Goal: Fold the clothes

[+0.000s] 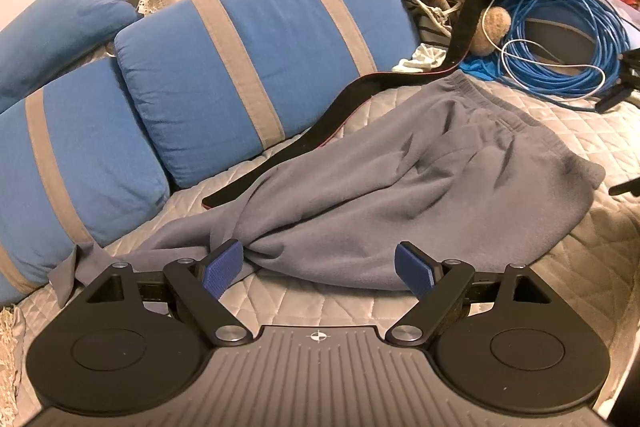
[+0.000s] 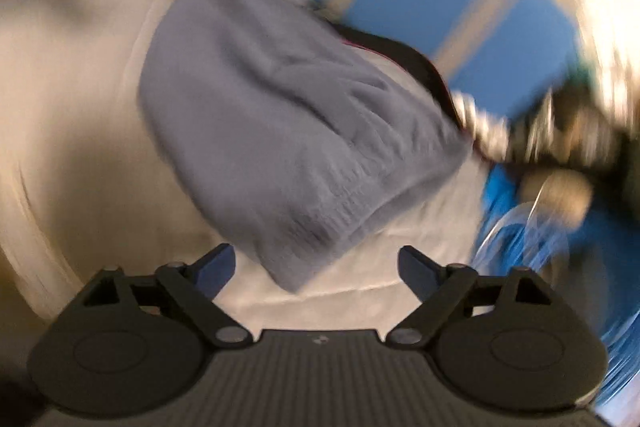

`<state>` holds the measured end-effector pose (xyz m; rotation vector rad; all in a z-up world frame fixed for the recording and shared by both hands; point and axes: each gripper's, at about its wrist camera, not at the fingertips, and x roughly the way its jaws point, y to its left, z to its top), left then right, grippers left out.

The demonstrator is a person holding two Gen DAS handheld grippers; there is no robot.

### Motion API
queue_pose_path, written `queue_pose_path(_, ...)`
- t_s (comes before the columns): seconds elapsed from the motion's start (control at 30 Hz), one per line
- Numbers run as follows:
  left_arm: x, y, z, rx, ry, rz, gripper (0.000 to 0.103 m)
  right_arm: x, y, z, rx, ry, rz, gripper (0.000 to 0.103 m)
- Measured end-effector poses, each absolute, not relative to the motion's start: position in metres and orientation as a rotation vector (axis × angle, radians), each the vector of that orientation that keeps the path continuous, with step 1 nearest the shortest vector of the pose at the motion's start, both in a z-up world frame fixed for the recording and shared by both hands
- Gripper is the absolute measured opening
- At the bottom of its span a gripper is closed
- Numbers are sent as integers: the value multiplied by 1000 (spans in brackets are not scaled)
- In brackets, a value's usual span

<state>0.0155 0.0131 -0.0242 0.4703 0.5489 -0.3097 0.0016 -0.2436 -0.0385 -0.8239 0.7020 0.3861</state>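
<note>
Grey sweatpants are spread rumpled on the quilted bed. Both the left hand-held gripper and the right hand-held gripper are released, nothing grasped.

No readable text, label, brand or number anywhere.

Bare quilted bed is left open along the near edge; the far edge is blocked by blue cushions, the far right corner by coiled cable
</note>
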Motion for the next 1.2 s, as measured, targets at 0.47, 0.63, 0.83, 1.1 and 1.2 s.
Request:
queue_pose_path(0.47, 17, 15, -22, 465, 543, -298, 83, -3, -198, -93, -1458, 652, 418, 59)
queue_pose_path(0.63, 17, 15, -22, 465, 545, -299, 83, -4, -192, -104, -1520, 692, 436, 40)
queue_pose_path(0.83, 18, 13, -23, 463, 551, -299, 83, -12, -190, -123, -1619, 662, 435, 13)
queue_pose_path(1.1, 19, 9, -23, 475, 546, -301, 83, -11, -219, -102, -1596, 535, 403, 6)
queue_pose_path(1.2, 23, 9, -27, 466, 561, -301, 83, -5, -242, -82, -1555, 496, 364, 6)
